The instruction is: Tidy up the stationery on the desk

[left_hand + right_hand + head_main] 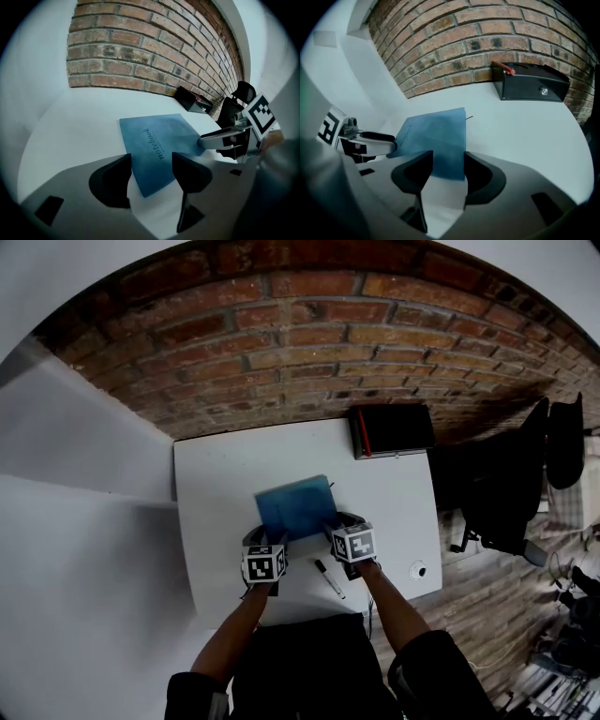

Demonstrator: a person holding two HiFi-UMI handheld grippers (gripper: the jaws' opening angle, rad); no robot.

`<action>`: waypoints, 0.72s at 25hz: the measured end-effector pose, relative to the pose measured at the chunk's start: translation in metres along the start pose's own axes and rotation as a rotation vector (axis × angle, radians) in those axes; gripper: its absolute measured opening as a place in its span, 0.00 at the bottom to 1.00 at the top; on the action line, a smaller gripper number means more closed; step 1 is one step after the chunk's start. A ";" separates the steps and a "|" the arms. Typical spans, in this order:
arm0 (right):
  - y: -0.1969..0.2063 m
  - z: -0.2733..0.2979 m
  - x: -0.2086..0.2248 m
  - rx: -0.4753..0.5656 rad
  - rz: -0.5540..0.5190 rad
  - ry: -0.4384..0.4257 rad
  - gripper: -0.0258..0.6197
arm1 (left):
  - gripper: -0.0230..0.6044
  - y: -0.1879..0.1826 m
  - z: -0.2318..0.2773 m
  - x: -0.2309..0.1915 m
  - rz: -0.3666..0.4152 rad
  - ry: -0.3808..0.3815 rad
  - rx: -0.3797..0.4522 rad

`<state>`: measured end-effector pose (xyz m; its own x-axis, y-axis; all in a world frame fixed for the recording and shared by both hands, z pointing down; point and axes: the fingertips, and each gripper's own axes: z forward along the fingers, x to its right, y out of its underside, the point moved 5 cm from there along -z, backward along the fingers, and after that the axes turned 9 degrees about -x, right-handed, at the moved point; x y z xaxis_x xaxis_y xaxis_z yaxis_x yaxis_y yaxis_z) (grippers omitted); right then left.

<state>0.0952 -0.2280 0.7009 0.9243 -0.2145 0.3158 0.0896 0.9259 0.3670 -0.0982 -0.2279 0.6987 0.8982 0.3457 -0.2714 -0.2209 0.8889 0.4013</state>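
The desk [211,493] lies bare along its left edge and far-left corner — broad room to pass. A black box [392,430] fills the far-right corner against the brick wall [309,343]. The blue notebook [295,504] takes the middle, a pen [329,578] lies by the near edge, and a small round object [418,570] sits near the near-right corner — the right edge between it and the box is open.

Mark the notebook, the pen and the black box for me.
notebook [295,505], head view, middle of the blue cover.
pen [329,578], head view, mid-barrel.
black box [529,89], right gripper view, front face.
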 end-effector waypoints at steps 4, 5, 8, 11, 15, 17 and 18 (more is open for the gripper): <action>0.008 0.013 -0.021 -0.013 0.007 -0.007 0.37 | 0.48 0.003 -0.007 -0.023 0.020 0.004 0.000; 0.010 0.014 -0.026 -0.017 0.011 -0.008 0.37 | 0.48 0.004 -0.009 -0.027 0.029 0.004 -0.002; 0.017 0.016 -0.042 -0.035 0.017 -0.015 0.37 | 0.48 0.006 -0.013 -0.040 0.073 -0.005 0.000; 0.025 0.019 -0.058 -0.058 0.010 -0.024 0.37 | 0.48 0.008 -0.017 -0.052 0.098 -0.018 0.002; 0.036 0.022 -0.079 -0.099 -0.005 -0.043 0.37 | 0.48 0.008 -0.021 -0.068 0.100 -0.033 0.013; 0.040 0.024 -0.090 -0.124 -0.012 -0.055 0.37 | 0.48 0.007 -0.023 -0.075 0.096 -0.042 0.017; 0.042 0.025 -0.095 -0.139 -0.020 -0.061 0.37 | 0.48 0.006 -0.023 -0.078 0.098 -0.047 0.018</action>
<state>0.0018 -0.1764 0.7077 0.8980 -0.2478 0.3635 0.1621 0.9545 0.2504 -0.1785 -0.2423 0.7021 0.8897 0.4156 -0.1889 -0.3019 0.8460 0.4394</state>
